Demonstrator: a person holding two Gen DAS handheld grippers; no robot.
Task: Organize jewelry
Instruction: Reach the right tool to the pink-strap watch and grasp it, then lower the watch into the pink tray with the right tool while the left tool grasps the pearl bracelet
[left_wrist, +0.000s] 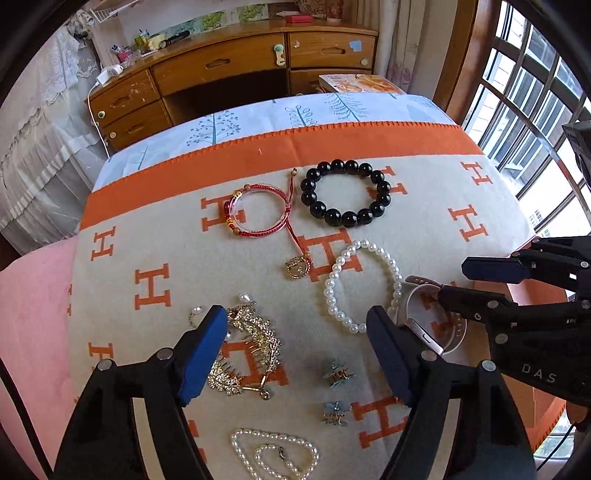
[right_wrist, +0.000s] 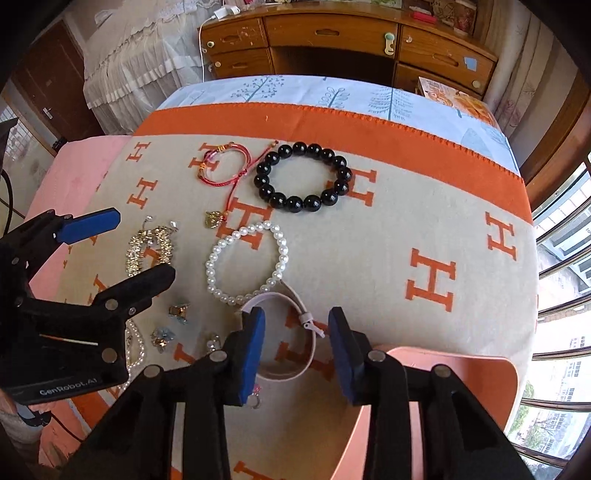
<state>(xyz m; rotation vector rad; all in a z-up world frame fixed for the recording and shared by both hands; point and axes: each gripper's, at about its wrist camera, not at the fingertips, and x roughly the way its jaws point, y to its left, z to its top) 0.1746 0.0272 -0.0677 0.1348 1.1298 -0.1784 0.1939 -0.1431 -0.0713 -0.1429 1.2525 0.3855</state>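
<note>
Tilting steeply down over the worktop (left_wrist: 480, 206), both claws are hanging above the jewelry spread on the orange-and-cream H-patterned blanket (right_wrist: 443, 229). The left claw (left_wrist: 295, 350) is standing open with nothing between its blue pads; the gold leaf hair comb (left_wrist: 247, 354) is lying just under its left pad, partly hidden by it. The right claw (right_wrist: 297, 350) is narrower but open too, straddling the pale watch strap (right_wrist: 284, 332), whose loop is lying between the pads; whether a pad is touching it is hard to tell.

In the left wrist view the right claw (left_wrist: 452, 280) is reaching in from the right edge over that watch (left_wrist: 424, 332), covering part of it. The white pearl bracelet (left_wrist: 360, 284) is sitting just beside the watch, the black bead bracelet (left_wrist: 343, 192) farther back, and the red cord bracelet (left_wrist: 258, 206) to its left.

The pearl necklace (left_wrist: 273, 454) is being cut off by the bottom edge. Two small blue hair clips (left_wrist: 338, 374) are too small to read clearly.
</note>
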